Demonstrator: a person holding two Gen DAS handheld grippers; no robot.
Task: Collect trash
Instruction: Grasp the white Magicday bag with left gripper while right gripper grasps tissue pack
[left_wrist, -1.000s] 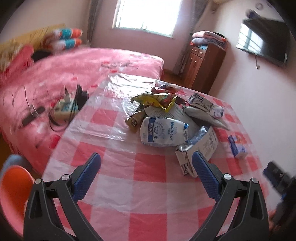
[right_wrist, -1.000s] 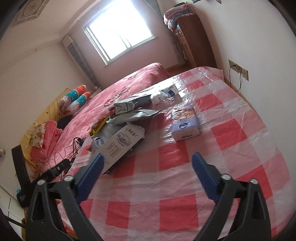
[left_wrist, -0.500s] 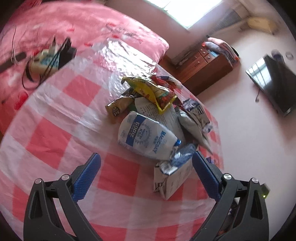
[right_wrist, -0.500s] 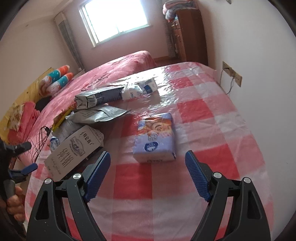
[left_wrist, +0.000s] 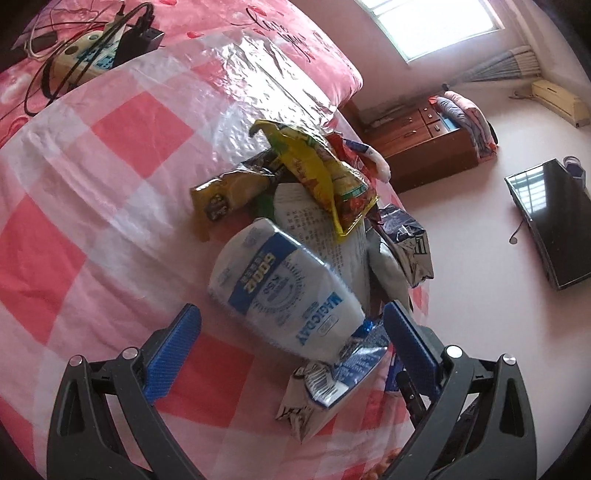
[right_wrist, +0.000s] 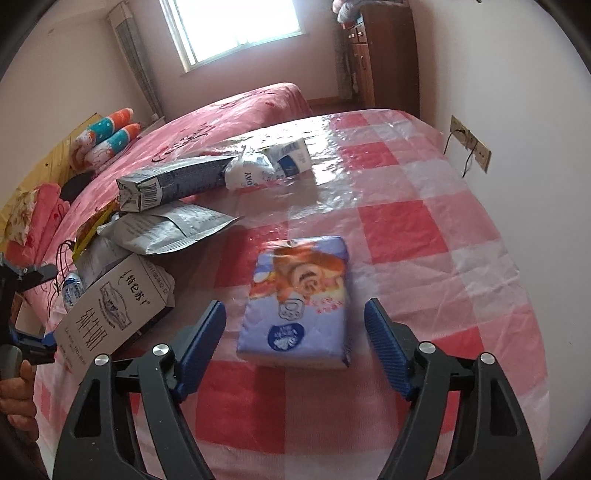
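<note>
A heap of trash lies on the red-and-white checked tablecloth (left_wrist: 92, 229). In it are a white-and-blue plastic bag (left_wrist: 280, 288), a yellow snack bag (left_wrist: 325, 177), a gold packet (left_wrist: 229, 188) and a crushed milk carton (left_wrist: 332, 380). My left gripper (left_wrist: 291, 308) is open and hovers just over the white-and-blue bag, its pads on either side and apart from it. In the right wrist view a purple tissue pack (right_wrist: 299, 295) lies flat by itself. My right gripper (right_wrist: 295, 306) straddles its near end. Its jaws are closing, and the pads stand clear of the pack.
A printed cardboard box (right_wrist: 114, 310), a grey pouch (right_wrist: 166, 229) and a long carton (right_wrist: 173, 181) lie left of the pack. A power strip with cables (left_wrist: 85, 55) sits on the pink bed. A wooden cabinet (left_wrist: 424, 147), a TV (left_wrist: 554, 221) and a wall socket (right_wrist: 472, 147) line the walls.
Both grippers have come down and closer to the table. The left one rolled and now frames the white-and-blue bag. The right one reached the purple pack and its jaws narrowed.
</note>
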